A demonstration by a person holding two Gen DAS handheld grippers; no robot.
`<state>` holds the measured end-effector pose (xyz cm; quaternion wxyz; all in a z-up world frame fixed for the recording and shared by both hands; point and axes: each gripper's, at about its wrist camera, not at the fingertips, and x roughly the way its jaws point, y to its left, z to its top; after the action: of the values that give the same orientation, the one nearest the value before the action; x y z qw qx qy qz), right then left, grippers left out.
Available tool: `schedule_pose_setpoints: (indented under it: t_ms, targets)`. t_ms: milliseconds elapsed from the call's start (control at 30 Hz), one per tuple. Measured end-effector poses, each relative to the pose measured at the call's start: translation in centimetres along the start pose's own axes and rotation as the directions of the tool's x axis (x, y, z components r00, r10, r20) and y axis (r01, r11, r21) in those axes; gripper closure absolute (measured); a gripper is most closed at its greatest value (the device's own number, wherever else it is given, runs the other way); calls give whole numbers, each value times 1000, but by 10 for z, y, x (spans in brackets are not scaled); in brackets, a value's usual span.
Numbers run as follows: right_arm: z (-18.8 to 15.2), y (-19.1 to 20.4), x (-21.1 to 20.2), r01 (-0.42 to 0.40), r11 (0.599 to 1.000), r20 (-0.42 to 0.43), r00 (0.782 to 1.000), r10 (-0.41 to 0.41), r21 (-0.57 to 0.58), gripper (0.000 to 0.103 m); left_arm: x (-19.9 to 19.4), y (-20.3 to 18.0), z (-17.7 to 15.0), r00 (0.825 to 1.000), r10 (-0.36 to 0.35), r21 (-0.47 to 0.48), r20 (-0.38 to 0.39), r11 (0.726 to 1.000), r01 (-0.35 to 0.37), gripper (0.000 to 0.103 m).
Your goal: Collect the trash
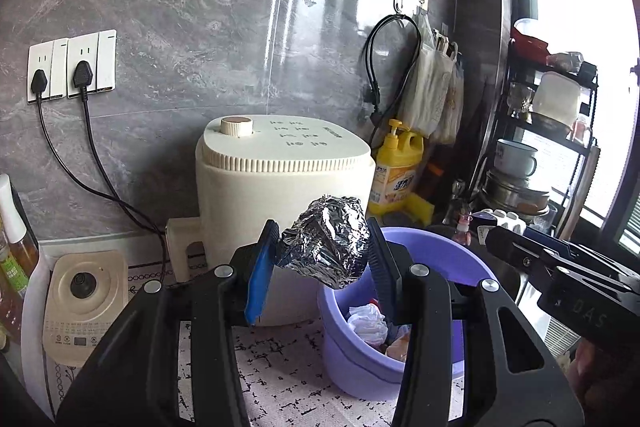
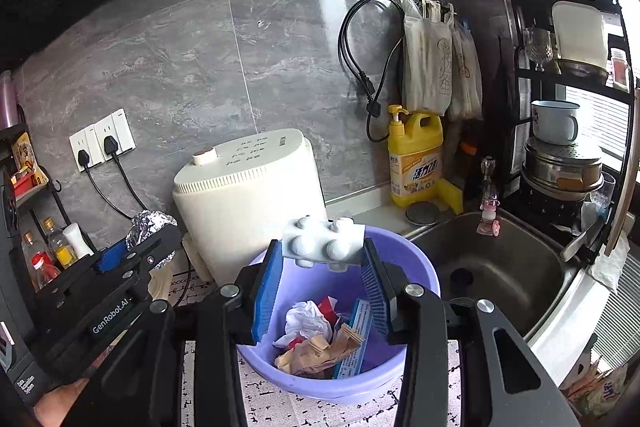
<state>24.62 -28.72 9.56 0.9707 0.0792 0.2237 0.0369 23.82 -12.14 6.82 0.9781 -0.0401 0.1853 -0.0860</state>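
My left claw (image 1: 323, 247) grips the foil ball (image 1: 326, 241); my right claw (image 2: 320, 255) grips a blister pack (image 2: 323, 242), both above the purple bin (image 2: 416, 267). I should centre each, then release.

Cream appliance (image 1: 280, 179) against grey wall; yellow detergent bottle (image 2: 416, 155) beside sink (image 2: 500, 267); possibly steamer (image 2: 564, 167) on rack.

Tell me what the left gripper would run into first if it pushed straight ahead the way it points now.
Most likely the cream appliance: it stands directly behind the foil ball that the left gripper holds. The purple basin sits lower and to the right. Depth is uncertain through the fisheye.
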Motion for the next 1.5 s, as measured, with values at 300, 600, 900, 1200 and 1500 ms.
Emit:
schedule_pose_setpoints:
  t_ms: [300, 600, 900, 1200, 1500]
  targets:
    - [5, -36, 16, 41, 997, -8, 999, -40, 61, 42, 36, -18, 2, 999, -28, 13, -31, 1000, 28, 59]
    - [-2, -78, -1, 125, 986, -10, 992, -125, 112, 43, 58, -52, 1, 987, -143, 25, -78, 989, 145, 55]
    - [-11, -79, -9, 130, 983, -20, 992, -128, 128, 43, 45, -41, -5, 990, -107, 18, -88, 994, 109, 27]
    - [-17, -48, -23, 70, 992, -24, 997, -67, 104, 43, 9, -17, -4, 996, -42, -1, -83, 999, 42, 27]
    - [-17, -15, -54, 37, 997, -21, 999, -36, 67, 42, -39, 4, 1, 997, -10, -26, -77, 1000, 8, 25]
